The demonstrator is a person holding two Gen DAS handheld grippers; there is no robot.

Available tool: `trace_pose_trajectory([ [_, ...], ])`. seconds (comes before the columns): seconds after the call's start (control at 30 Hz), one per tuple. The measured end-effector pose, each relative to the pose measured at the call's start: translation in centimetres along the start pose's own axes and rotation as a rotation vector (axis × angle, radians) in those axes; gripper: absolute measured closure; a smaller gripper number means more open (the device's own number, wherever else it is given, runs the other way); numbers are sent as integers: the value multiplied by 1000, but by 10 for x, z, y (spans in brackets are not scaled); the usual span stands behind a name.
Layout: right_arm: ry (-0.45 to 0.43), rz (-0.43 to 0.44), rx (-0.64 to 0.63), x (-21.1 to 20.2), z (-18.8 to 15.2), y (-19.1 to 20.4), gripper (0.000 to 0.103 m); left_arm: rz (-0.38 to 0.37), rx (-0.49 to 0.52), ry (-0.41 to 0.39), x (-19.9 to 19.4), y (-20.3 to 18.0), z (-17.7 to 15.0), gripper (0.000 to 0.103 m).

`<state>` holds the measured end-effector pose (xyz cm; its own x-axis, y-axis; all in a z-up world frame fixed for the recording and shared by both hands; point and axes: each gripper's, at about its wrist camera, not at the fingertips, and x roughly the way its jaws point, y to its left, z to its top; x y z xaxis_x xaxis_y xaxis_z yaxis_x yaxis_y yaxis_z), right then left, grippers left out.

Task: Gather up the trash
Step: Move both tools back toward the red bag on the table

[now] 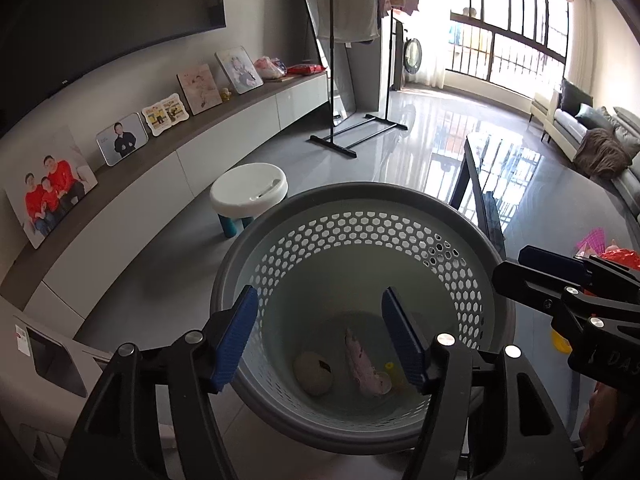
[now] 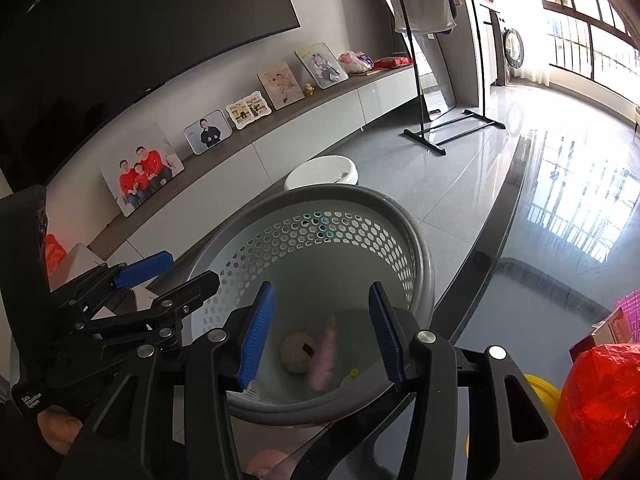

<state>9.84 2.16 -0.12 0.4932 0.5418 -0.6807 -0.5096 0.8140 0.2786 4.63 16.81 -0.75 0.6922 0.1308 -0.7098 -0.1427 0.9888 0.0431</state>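
A round grey-rimmed perforated waste basket (image 1: 472, 236) (image 2: 420, 248) stands on the floor beside a dark glass table. At its bottom lie a tan round ball (image 1: 313, 372) (image 2: 295, 352), a pink wrapper (image 1: 362, 368) (image 2: 326, 356), which looks blurred in the right wrist view, and a small yellow bit (image 1: 388, 366) (image 2: 353, 372). My left gripper (image 1: 320, 340) is open and empty above the basket's mouth; it also shows at the left in the right wrist view (image 2: 176, 272). My right gripper (image 2: 322, 336) is open and empty above the basket too; it also shows at the right in the left wrist view (image 1: 516, 264).
The glass table (image 2: 560, 280) bears a red plastic bag (image 2: 600, 392), a yellow item (image 2: 540, 392) and a pink thing (image 2: 632, 312). A white stool (image 1: 248, 190) stands behind the basket. A low cabinet with photo frames (image 1: 120, 140) runs along the wall. A clothes rack (image 1: 352, 136) and a sofa (image 1: 592, 136) stand farther off.
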Motion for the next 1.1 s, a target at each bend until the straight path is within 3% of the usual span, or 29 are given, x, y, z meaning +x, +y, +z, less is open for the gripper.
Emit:
trace_pose_trajectory([
  [0.63, -37, -52, 11, -44, -31, 2, 54, -8, -29, -23, -14, 1, -3, 37],
  [0.87, -89, -90, 8, -82, -44, -2, 50, -13, -20, -54, -36, -12, -7, 31],
  [1.1, -147, -169, 29, -132, -65, -19, 45, -69, -11, -74, -65, -40, -14, 26],
])
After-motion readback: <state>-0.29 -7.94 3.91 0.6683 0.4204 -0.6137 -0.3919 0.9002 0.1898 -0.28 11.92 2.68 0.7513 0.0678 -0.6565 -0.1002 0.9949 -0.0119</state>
